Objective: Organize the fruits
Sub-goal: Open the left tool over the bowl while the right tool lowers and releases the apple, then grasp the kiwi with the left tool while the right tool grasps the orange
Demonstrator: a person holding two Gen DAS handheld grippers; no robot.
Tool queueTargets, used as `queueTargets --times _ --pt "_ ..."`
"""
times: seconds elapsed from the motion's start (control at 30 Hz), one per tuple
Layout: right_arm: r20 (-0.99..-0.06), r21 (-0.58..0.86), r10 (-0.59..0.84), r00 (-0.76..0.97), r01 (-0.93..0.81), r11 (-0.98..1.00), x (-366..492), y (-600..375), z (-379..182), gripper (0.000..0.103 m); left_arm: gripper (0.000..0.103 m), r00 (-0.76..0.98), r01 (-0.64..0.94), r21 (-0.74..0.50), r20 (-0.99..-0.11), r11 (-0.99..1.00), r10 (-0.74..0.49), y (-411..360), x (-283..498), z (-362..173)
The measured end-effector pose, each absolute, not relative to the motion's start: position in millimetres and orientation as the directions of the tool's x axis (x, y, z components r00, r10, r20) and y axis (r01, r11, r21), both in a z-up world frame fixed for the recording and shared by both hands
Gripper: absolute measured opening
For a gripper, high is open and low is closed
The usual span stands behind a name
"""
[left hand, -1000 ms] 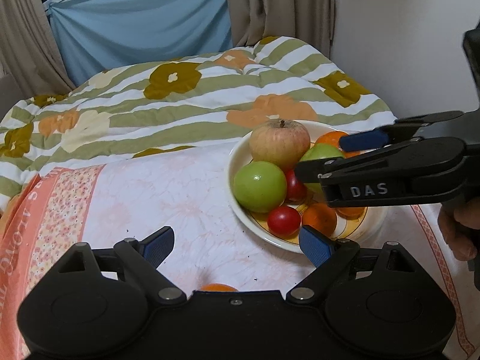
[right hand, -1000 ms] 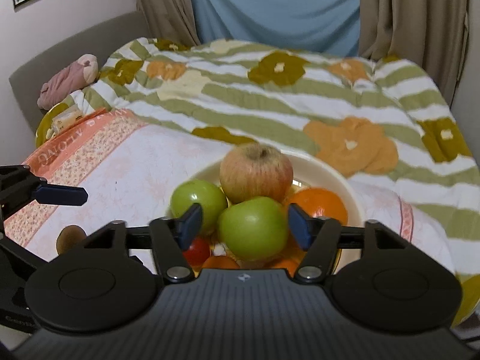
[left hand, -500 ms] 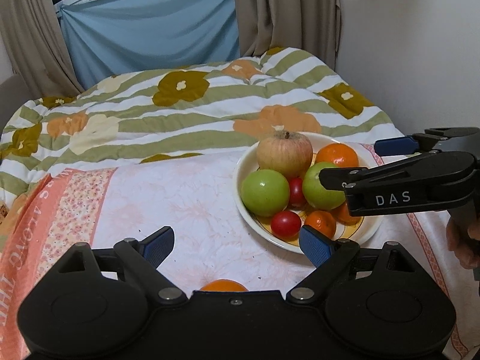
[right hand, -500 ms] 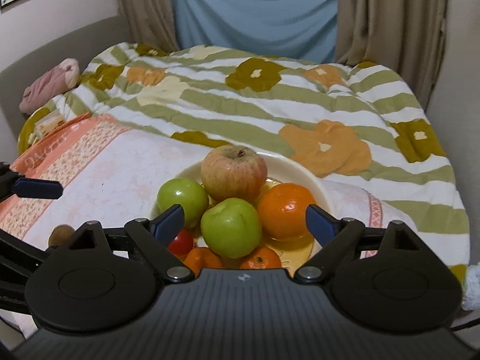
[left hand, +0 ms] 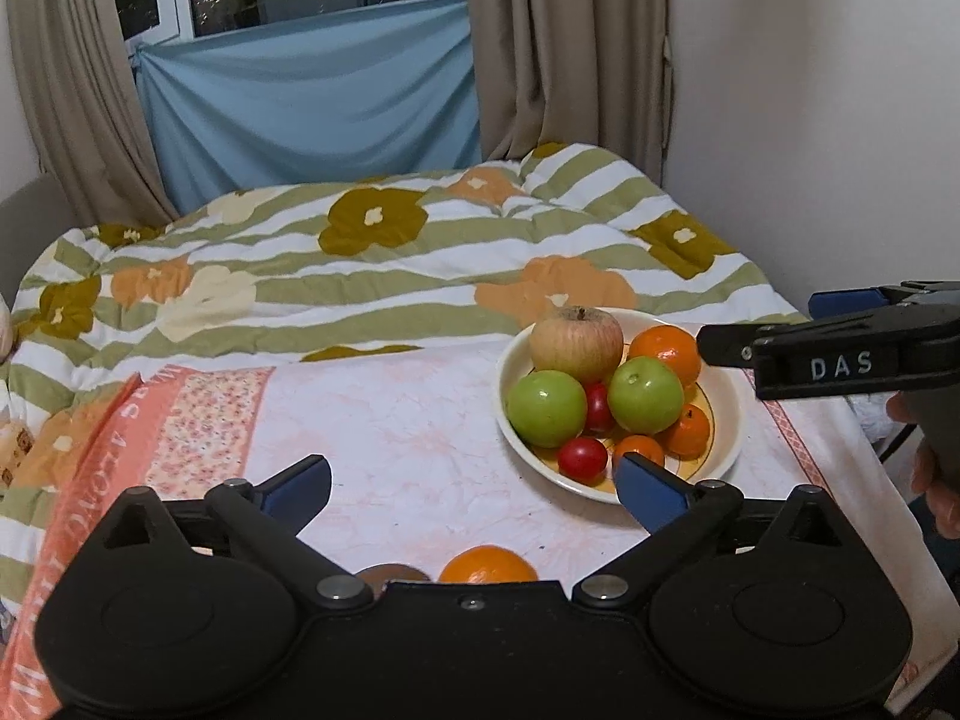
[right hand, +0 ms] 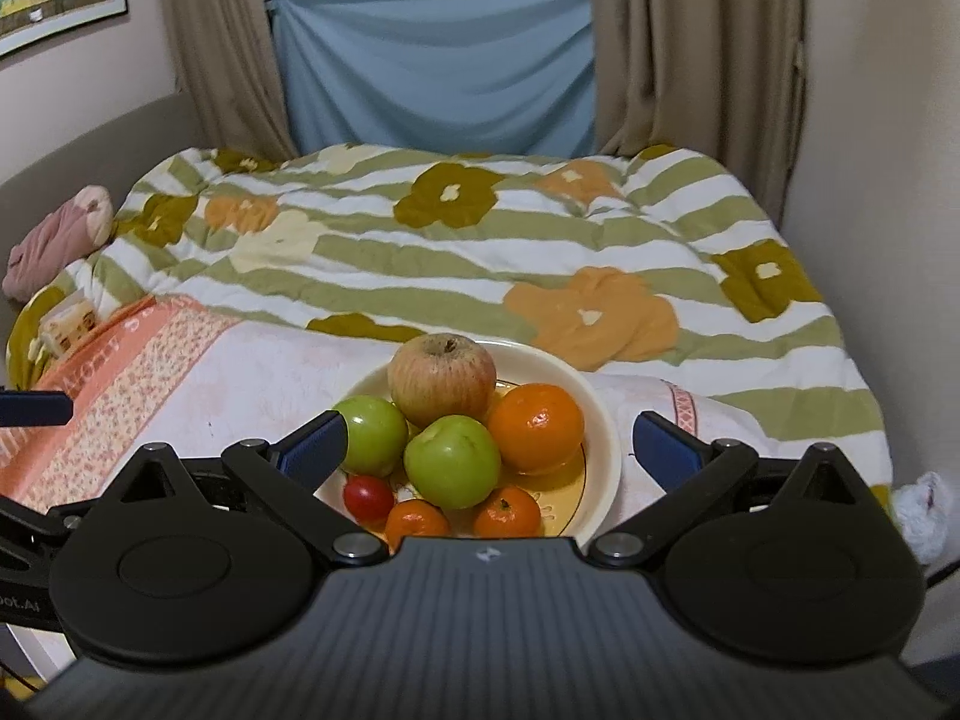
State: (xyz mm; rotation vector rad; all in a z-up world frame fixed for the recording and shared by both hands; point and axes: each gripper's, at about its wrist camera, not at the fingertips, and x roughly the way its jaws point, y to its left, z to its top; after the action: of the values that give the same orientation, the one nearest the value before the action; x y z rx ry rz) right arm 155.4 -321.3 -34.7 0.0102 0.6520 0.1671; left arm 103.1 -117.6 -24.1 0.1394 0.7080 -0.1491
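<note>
- Black plastic housing fills the bottom of each wrist view; from it blue-padded fingers reach forward.
- Left gripper (left hand: 474,483): its jaws are opening, now spread wide, with nothing between the pads. It hangs above the pale pink-patterned cloth (left hand: 390,438), its right pad over the near rim of the bowl without touching any fruit.
- Just under the left gripper's body, at the near edge of the cloth, a loose orange (left hand: 487,565) lies outside the bowl, and beside it on the left a brown round thing (left hand: 390,574), mostly hidden, so I cannot tell what it is.
- Right gripper (right hand: 487,447): jaws spread wide and empty, the bowl showing between the pads. In the left wrist view it comes in from the right, marked "DAS", with part of a hand (left hand: 936,480) behind it.
- Cream bowl (right hand: 603,438) stands on the cloth near its right side, holding the gathered fruit.
- Nearest in the bowl, seen from the right wrist: two small tangerines (right hand: 507,510) and a red cherry tomato (right hand: 368,496).
- Behind these sit two green apples (right hand: 452,461), side by side, and a large orange (right hand: 537,427) to their right.
- At the far side of the bowl a reddish-yellow apple (right hand: 442,379) rests, stem up.
- Beyond the cloth spreads a green-striped quilt (right hand: 480,252) with flower shapes.
- Farthest back, beige curtains (right hand: 690,48) frame a blue sheet (right hand: 438,72) under a dark window.
</note>
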Motion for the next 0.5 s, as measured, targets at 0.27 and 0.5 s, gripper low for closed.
queueTargets --times 0.27,0.5 --pt "-0.601 0.106 0.147 0.785 -0.105 0.989 115.5 -301.4 -12.7 0.103 0.103 0.773 0.228 0.074 -0.620 0.971 -0.134 -86.6 72.3 -5.1" --pt "-0.614 0.107 0.129 0.779 -0.080 0.991 85.0 -267.4 -7.6 0.103 0.103 0.759 0.294 0.068 -0.622 0.953 -0.190 -55.1 57.0 -4.9"
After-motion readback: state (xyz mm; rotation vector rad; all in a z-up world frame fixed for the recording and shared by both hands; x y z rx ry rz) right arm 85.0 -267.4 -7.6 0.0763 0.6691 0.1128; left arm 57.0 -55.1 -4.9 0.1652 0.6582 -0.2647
